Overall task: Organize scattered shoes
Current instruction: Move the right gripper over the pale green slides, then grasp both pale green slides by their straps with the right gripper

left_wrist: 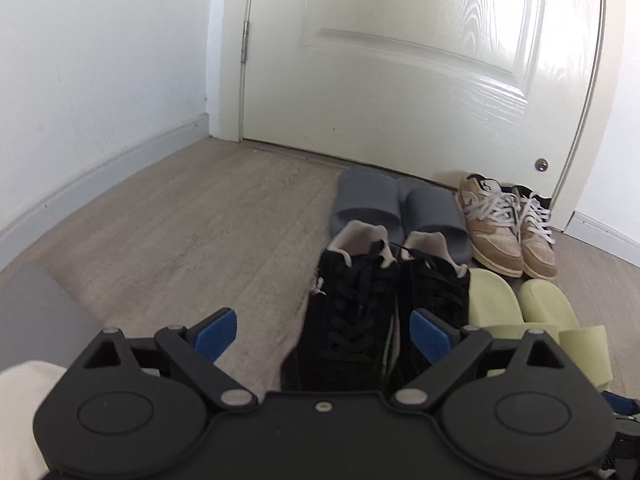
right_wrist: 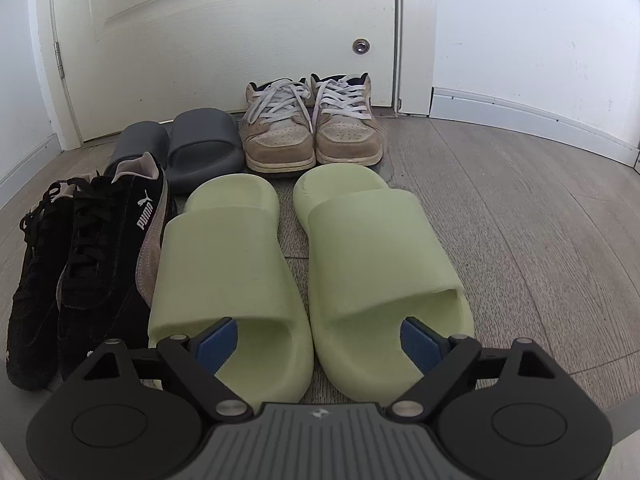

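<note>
Green slides (right_wrist: 304, 256) sit low in the middle, black sneakers (right_wrist: 84, 264) at their left. Right gripper (right_wrist: 320, 344) and left gripper (left_wrist: 324, 332) both gape wide, holding nothing. Shoes look nearly tidy; next, nudge the right slide closer.

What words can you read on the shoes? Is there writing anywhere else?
"PUMA" in white letters, with a small leaping-cat logo above it, on the side of the black sneaker, near its heel.
A small mark sits on the right gripper's grey body, too small to read.
No readable text on the green slides, grey slides, tan sneakers or door.
</note>
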`<state>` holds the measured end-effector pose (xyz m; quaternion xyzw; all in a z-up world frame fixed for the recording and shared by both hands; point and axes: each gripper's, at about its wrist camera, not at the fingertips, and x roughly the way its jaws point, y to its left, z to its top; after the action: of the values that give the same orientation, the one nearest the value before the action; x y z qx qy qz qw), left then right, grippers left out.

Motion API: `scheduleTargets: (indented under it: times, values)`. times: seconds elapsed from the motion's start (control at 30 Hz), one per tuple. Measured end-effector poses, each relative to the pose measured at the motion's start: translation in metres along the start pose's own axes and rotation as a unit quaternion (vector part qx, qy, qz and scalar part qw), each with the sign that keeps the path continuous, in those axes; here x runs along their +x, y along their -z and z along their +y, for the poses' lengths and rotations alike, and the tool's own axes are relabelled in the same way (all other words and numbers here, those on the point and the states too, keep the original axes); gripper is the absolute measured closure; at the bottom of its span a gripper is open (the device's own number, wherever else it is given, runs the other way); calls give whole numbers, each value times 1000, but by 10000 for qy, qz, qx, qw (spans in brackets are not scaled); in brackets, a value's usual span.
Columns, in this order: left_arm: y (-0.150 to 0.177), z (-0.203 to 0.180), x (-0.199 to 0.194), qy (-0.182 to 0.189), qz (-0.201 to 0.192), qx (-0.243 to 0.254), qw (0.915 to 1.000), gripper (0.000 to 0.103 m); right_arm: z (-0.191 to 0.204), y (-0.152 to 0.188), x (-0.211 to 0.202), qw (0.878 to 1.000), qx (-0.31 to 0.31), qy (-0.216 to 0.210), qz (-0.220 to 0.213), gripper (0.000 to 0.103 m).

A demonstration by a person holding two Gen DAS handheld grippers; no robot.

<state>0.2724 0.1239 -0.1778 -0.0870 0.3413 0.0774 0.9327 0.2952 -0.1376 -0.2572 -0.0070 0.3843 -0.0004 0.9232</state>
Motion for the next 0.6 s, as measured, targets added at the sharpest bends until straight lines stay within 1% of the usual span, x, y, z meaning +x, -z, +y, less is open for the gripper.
scheduleTargets:
  times: [0.07, 0.13, 0.2, 0.3, 0.4, 0.47, 0.57, 0.6]
  values:
    - [3, -6, 3, -81, 62, 166, 9998, 9, 0, 1, 2, 9999, -153, -57, -22, 14]
    - [3, -8, 4, -45, 42, 173, 9998, 9, 1, 2, 2, 9996, -252, -134, -40, 14]
    - [4, -7, 4, -52, 48, 159, 9998, 9, -1, 2, 2, 9995, -221, -226, -70, 14]
    - [5, -11, 9, -79, 151, 259, 9995, 9, -4, 1, 8, 9999, -100, -134, 28, 14]
    - [7, -19, 9, -89, 121, 483, 9987, 9, -7, 0, 14, 9999, 1, -66, 85, 14]
    - [9, -25, 9, -124, 95, 668, 9976, 9, -3, -1, 18, 9999, -134, -44, 90, 14]
    - [12, -31, 10, -156, 77, 856, 9962, 9, 10, 0, 24, 9986, -517, 1, 71, 14]
    - [13, -33, 10, -155, 74, 912, 9957, 9, 11, 0, 25, 9986, -532, 2, 49, 13]
